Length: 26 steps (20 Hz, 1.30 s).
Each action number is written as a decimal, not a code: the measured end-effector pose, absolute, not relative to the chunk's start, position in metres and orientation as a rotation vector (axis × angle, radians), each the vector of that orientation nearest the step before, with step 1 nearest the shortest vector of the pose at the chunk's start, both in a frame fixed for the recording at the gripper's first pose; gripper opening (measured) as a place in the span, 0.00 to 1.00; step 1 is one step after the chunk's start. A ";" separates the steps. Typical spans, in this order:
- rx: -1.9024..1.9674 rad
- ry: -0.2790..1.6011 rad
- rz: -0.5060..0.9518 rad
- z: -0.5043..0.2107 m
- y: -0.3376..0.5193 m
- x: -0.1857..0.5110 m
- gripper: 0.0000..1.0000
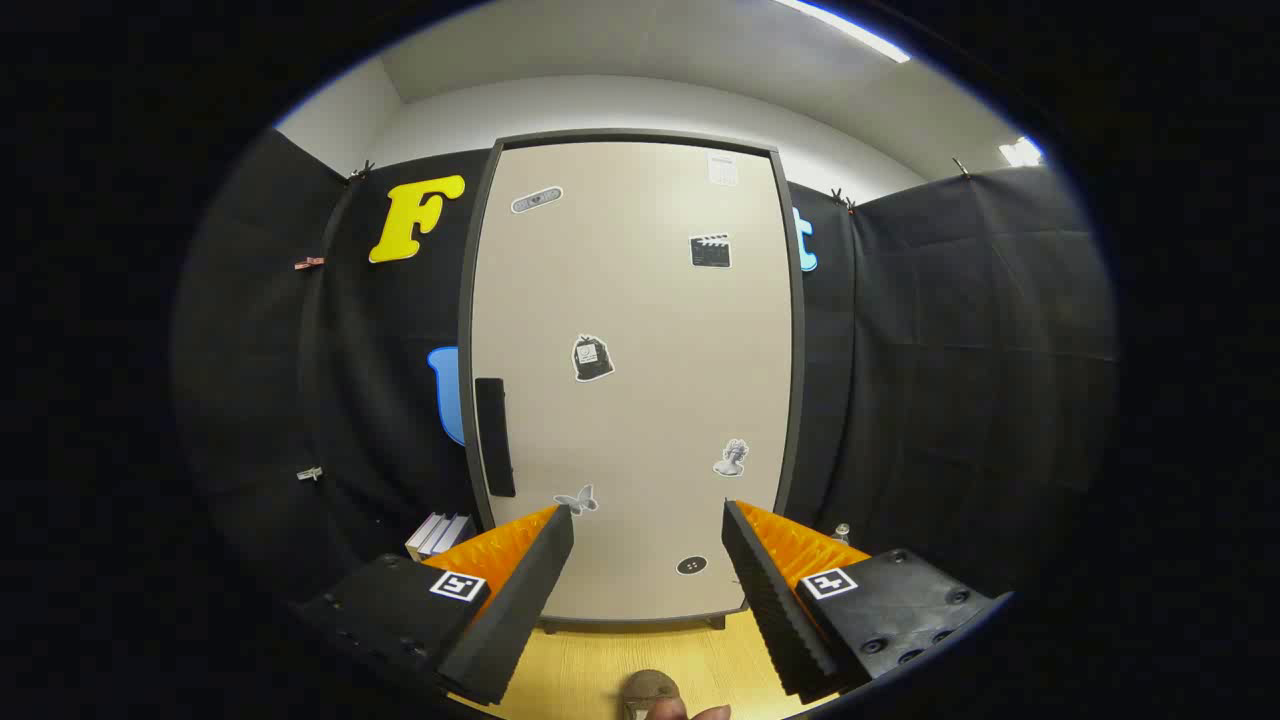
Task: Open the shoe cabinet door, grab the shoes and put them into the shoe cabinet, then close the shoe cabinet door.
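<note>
Right now I have the tool (648,520) spread wide, its two fingers (520,590) well apart and gripping nothing, aimed straight at the shoe cabinet door (630,380) just beyond them. That door is closed, a tall beige panel in a dark frame, standing upright on the pale wooden floor (590,670). Its dark vertical handle (493,437) sits along the door's edge, above and slightly outside my left finger. Small stickers dot the panel: a butterfly sticker (578,499) right at the tip of the left finger, a bust sticker (732,458) just above the right finger, a clapperboard sticker (710,250) higher up. Between the fingers and nearer to me, low on the floor, I can see a brown rounded thing (650,688), possibly the shoe, too cut off to be sure. Stacked books (438,535) lie beside the cabinet, behind the left finger
</note>
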<state>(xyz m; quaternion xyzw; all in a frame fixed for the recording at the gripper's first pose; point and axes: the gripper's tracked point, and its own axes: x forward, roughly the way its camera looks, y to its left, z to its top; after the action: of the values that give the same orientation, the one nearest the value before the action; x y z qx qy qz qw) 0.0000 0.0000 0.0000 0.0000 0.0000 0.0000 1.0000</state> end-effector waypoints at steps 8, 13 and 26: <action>0.006 0.005 0.002 -0.002 0.006 -0.002 0.98; 0.005 0.006 -0.001 -0.002 0.008 -0.001 0.98; 0.017 0.011 0.096 -0.002 0.075 0.057 0.98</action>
<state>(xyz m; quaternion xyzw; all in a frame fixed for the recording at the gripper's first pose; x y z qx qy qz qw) 0.0573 0.0747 -0.0019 0.0087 0.0054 0.0480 0.9988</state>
